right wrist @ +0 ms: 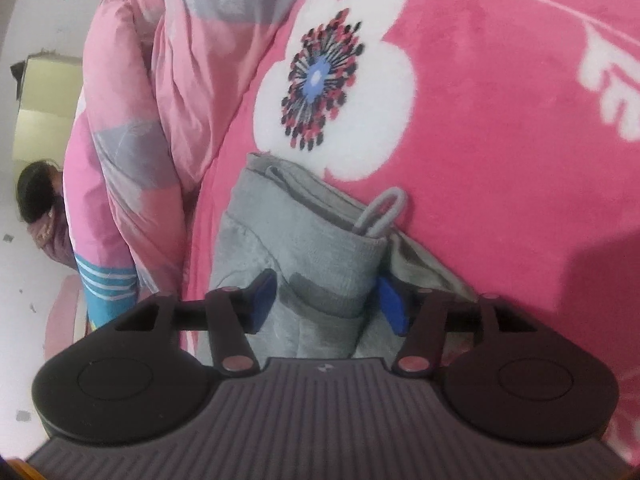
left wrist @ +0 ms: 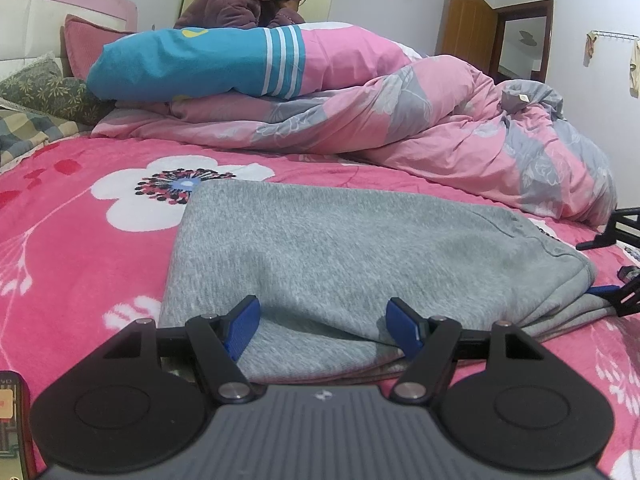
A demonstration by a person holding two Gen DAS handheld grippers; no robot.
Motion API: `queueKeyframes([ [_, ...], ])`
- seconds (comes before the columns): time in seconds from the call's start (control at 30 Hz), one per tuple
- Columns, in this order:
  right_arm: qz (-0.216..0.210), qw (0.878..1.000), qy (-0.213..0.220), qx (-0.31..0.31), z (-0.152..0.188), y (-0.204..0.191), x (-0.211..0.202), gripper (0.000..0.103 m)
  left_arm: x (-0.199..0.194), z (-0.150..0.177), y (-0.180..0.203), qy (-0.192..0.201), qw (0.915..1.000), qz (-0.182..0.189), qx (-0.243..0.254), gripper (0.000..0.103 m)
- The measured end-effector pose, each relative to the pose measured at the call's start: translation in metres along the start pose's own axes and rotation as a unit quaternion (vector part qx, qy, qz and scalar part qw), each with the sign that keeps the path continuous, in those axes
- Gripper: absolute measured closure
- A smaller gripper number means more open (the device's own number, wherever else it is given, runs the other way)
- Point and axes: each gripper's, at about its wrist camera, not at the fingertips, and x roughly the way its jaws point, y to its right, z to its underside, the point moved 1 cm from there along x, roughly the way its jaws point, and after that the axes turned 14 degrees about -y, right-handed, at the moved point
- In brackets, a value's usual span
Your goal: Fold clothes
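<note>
We find the grey garment [left wrist: 340, 264] lying on the pink flowered bed [left wrist: 80, 240], already doubled over itself, with layered edges showing at 3 o'clock in the left view; we judge the folding well under way, with at least a further fold or a final tidying left. The left tongs [left wrist: 322, 328] stand apart at 6 o'clock, straddling the near edge without pinching it. The right tongs [right wrist: 324, 304] stand apart at the waistband end, a thick fold of cloth and its drawstring loop [right wrist: 384, 212] between the pads; we cannot tell whether they press.
</note>
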Motion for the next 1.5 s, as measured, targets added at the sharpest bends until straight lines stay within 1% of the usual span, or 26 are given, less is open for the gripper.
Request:
queueKeyframes([
  [0.07, 0.008, 1.0, 0.006, -0.015, 0.002, -0.002, 0.0, 0.045, 0.0, 0.0, -0.001, 0.0, 1.0, 0.0, 0.0, 0.032],
  [0.1, 0.011, 1.0, 0.01, -0.022, 0.004, -0.001, -0.001, 0.052, 0.0, 0.0, -0.001, 0.0, 1.0, 0.0, 0.0, 0.032],
  [0.13, 0.015, 0.999, 0.014, -0.029, 0.005, -0.001, -0.002, 0.063, 0.0, 0.0, -0.001, 0.0, 1.0, 0.0, 0.0, 0.032],
  [0.17, 0.018, 0.999, 0.018, -0.037, 0.006, -0.001, -0.004, 0.064, 0.0, 0.0, 0.0, 0.0, 1.0, 0.0, 0.0, 0.032],
  [0.23, 0.0, 0.999, 0.026, -0.038, 0.008, 0.007, -0.01, 0.075, 0.0, 0.0, -0.001, 0.0, 1.0, 0.001, 0.0, 0.032],
  [0.33, -0.021, 0.998, 0.033, -0.04, 0.011, 0.011, -0.017, 0.08, -0.001, 0.0, -0.001, 0.001, 1.0, 0.004, -0.003, 0.032],
  [0.4, -0.026, 0.998, 0.038, -0.052, 0.016, 0.005, -0.024, 0.081, -0.001, 0.0, -0.002, 0.001, 1.0, 0.005, -0.005, 0.032],
  [0.53, -0.04, 0.997, 0.038, -0.057, 0.024, 0.0, -0.035, 0.082, -0.001, 0.0, -0.003, 0.001, 0.9999, 0.01, -0.009, 0.032],
  [0.63, -0.038, 0.997, 0.038, -0.05, 0.026, 0.007, -0.035, 0.082, 0.0, -0.001, -0.004, 0.0, 0.9999, 0.011, -0.009, 0.032],
  [0.73, -0.035, 0.998, 0.034, -0.026, 0.021, 0.024, -0.027, 0.081, 0.0, 0.0, -0.004, 0.0, 0.9999, 0.01, -0.008, 0.032],
  [0.83, -0.054, 0.998, 0.024, -0.015, 0.017, 0.032, -0.027, 0.078, -0.001, 0.0, -0.005, 0.0, 0.9999, 0.011, -0.009, 0.032],
  [0.9, -0.049, 0.998, 0.018, -0.021, 0.017, 0.029, -0.033, 0.076, -0.001, 0.0, -0.004, 0.0, 0.9999, 0.01, -0.008, 0.032],
  [0.93, -0.037, 0.999, 0.022, -0.03, 0.019, 0.026, -0.039, 0.076, -0.001, 0.0, -0.004, 0.0, 0.9999, 0.009, -0.007, 0.032],
  [1.0, -0.012, 0.997, 0.046, -0.063, 0.025, 0.017, -0.054, 0.074, -0.001, 0.0, -0.003, 0.0, 1.0, 0.007, -0.006, 0.032],
  [1.03, 0.003, 0.993, 0.069, -0.094, 0.029, 0.009, -0.062, 0.074, -0.001, 0.0, -0.003, 0.0, 1.0, 0.007, -0.006, 0.032],
  [1.07, 0.018, 0.988, 0.091, -0.125, 0.034, 0.001, -0.07, 0.074, -0.001, 0.0, -0.003, -0.001, 1.0, 0.006, -0.006, 0.032],
  [1.13, 0.042, 0.972, 0.109, -0.203, 0.042, -0.022, -0.074, 0.074, -0.001, 0.0, -0.002, -0.001, 1.0, 0.005, -0.005, 0.032],
  [1.23, 0.078, 0.948, 0.101, -0.292, 0.048, -0.051, -0.054, 0.074, -0.001, 0.0, -0.002, -0.001, 1.0, 0.004, -0.004, 0.032],
  [1.3, 0.109, 0.927, 0.099, -0.344, 0.053, -0.062, -0.035, 0.074, -0.001, 0.0, -0.001, 0.0, 1.0, 0.005, -0.005, 0.032],
  [1.37, 0.151, 0.901, 0.093, -0.395, 0.056, -0.064, -0.014, 0.076, -0.001, 0.0, -0.002, 0.0, 1.0, 0.006, -0.006, 0.032],
  [1.47, 0.206, 0.837, 0.088, -0.5, 0.069, -0.059, 0.005, 0.075, 0.0, 0.0, -0.002, -0.001, 1.0, 0.005, -0.005, 0.032],
  [1.5, 0.217, 0.829, 0.082, -0.508, 0.07, -0.065, 0.005, 0.075, 0.0, 0.0, -0.002, -0.001, 1.0, 0.005, -0.004, 0.032],
])
